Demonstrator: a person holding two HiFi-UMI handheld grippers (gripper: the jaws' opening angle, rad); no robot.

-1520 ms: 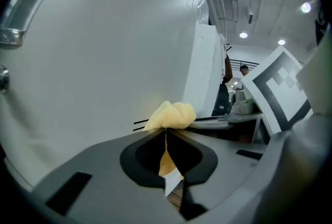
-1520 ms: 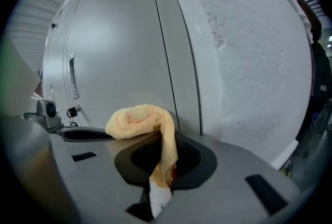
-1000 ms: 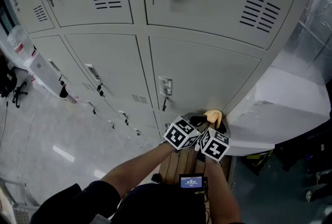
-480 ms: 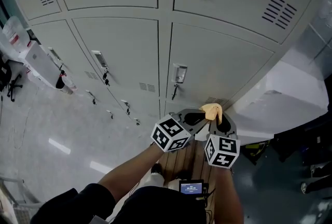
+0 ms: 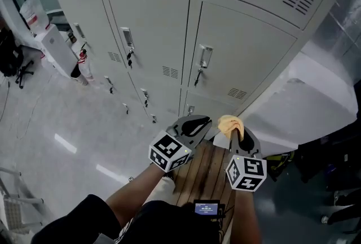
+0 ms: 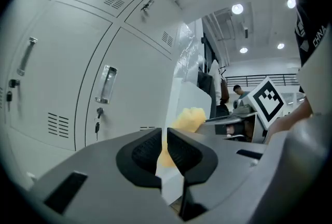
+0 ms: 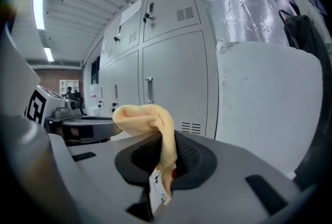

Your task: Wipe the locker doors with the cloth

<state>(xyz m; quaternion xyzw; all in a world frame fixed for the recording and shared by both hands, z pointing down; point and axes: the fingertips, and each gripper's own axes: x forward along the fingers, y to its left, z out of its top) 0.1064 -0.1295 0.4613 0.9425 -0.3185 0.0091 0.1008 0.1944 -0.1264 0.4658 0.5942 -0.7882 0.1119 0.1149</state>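
The grey locker doors (image 5: 242, 51) fill the upper half of the head view, each with a handle and a vent. My right gripper (image 5: 236, 134) is shut on a yellow cloth (image 5: 230, 123), which bunches above its jaws, a little in front of the lowest doors. In the right gripper view the cloth (image 7: 148, 116) folds over the right gripper (image 7: 165, 151), with its tag hanging in the slit. My left gripper (image 5: 198, 122) is just left of it, shut and holding nothing. In the left gripper view the cloth (image 6: 188, 118) shows beyond the left gripper (image 6: 162, 137).
A big white block (image 5: 304, 107) juts out right of the lockers, with a foil-wrapped duct (image 7: 244, 5) above it. Wooden slats (image 5: 206, 172) lie under my arms. A white appliance (image 5: 56, 48) stands on the floor at the left. Keys hang in several locks.
The two grippers, which were side by side near the lowest door, have spread apart. The head view has swung so the lockers sit further up and left. The cloth stays in the right gripper.
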